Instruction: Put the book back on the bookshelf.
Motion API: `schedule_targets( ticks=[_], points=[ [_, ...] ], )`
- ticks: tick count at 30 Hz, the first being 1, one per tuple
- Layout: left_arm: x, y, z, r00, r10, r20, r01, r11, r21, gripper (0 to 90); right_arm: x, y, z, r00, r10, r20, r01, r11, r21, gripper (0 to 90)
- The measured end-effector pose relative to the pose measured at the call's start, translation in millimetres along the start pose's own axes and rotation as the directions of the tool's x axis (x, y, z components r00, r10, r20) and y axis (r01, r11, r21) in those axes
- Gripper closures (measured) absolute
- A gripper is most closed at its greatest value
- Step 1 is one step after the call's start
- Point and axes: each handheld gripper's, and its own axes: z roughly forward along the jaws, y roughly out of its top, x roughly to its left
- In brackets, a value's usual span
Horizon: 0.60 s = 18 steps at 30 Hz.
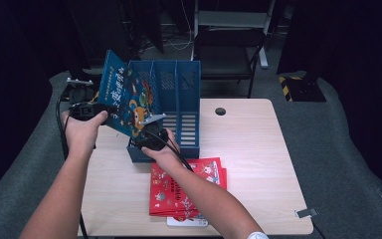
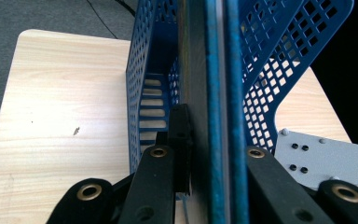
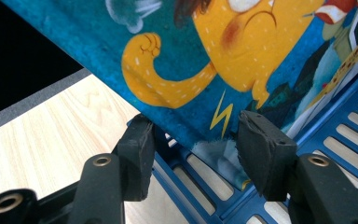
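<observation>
Picture book (image 1: 124,94), blue-covered with a yellow cartoon cat, hangs tilted over the left end of the blue file rack (image 1: 179,107), its lower edge dipping toward the rack's leftmost compartment and its top corner leaning out to the left. In the left gripper view the book (image 2: 214,93) runs edge-on up the middle of the frame, with the rack's perforated walls (image 2: 279,84) rising on both sides of it. The left gripper (image 1: 87,110) is clamped on the book's left edge, its black jaws pressed flat against both covers. In the right gripper view the cover art (image 3: 205,51) spreads across the upper frame, and the book's bottom edge sits above the rack's slotted floor (image 3: 349,140). The right gripper (image 1: 151,137) sits at the rack's front left corner, just below the book; its jaws stand apart, one on each side of the book's lower edge, and whether its pads (image 3: 261,149) touch the cover I cannot tell.

The rack stands upright at the back of the light wooden table (image 1: 258,164), with three compartments. Near the front edge of the table, just in front of the rack, lies a small stack of red books (image 1: 179,191), flat, under the right forearm. A dark round hole (image 1: 220,111) marks the tabletop to the right of the rack.
</observation>
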Motion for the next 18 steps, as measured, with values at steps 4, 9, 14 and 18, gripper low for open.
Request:
schedule_targets(
  ticks=[4, 9, 14, 18],
  points=[
    [0.9, -1.4, 3.1, 1.0000, 0.001, -0.002, -0.001, 1.0000, 0.004, 81.6, -1.3, 0.3, -0.2, 1.0000, -0.004, 0.003, 0.004, 1.000, -0.006, 47.3],
    [2.2, -2.8, 6.7, 1.0000, -0.008, -0.004, 0.008, 1.0000, 0.005, 81.6, -1.8, 0.2, -0.4, 1.0000, 0.000, 0.000, 0.000, 1.000, -0.003, 47.3],
    [2.8, -4.0, 11.2, 0.9999, 0.006, -0.009, -0.006, 0.9998, 0.017, 81.5, -1.3, -0.9, 1.8, 1.0000, 0.001, -0.004, -0.001, 1.000, 0.009, 47.2],
    [1.9, -5.1, 15.4, 0.9999, 0.006, -0.012, -0.006, 0.9996, 0.026, 81.5, -0.9, -1.3, 3.3, 0.9998, 0.003, -0.019, -0.003, 1.000, 0.007, 47.2]
  ],
)
